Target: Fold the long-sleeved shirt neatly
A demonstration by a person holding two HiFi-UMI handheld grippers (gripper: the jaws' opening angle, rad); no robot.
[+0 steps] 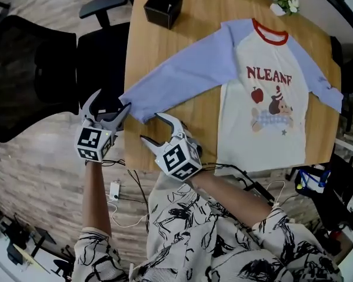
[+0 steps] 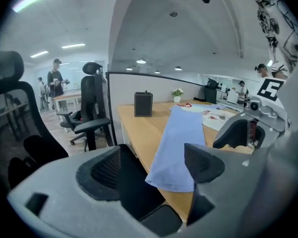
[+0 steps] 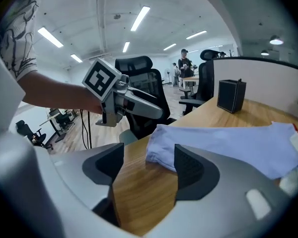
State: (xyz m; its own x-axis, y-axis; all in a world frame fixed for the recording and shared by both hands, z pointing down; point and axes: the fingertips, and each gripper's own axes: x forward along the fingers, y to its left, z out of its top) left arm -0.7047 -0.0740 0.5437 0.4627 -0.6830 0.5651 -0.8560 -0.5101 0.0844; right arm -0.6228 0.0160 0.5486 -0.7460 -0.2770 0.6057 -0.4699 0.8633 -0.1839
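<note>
With the long-sleeved shirt (image 1: 265,93) spread on the counter (image 1: 182,46), its lower-left cuff (image 1: 135,101) is faced by the parted, empty left claw (image 1: 109,106) and right claw (image 1: 153,128), and pinching that cuff is judged the next move.

Flat on wooden table (image 1: 165,46): long-sleeved shirt (image 1: 265,104), front up, red collar toward far edge. White body, pale blue sleeves, cartoon print on chest. On the left, sleeve (image 1: 182,75) stretched out slantwise, cuff (image 1: 134,106) at near-left table edge. Right at that cuff, left gripper (image 1: 113,100), jaws apart. Just beside and nearer, right gripper (image 1: 150,127), jaws apart, over bare wood. At far left of table, black box (image 1: 163,7). At far edge, small white flowers (image 1: 285,2). Left of table, black office chair (image 1: 35,69).
</note>
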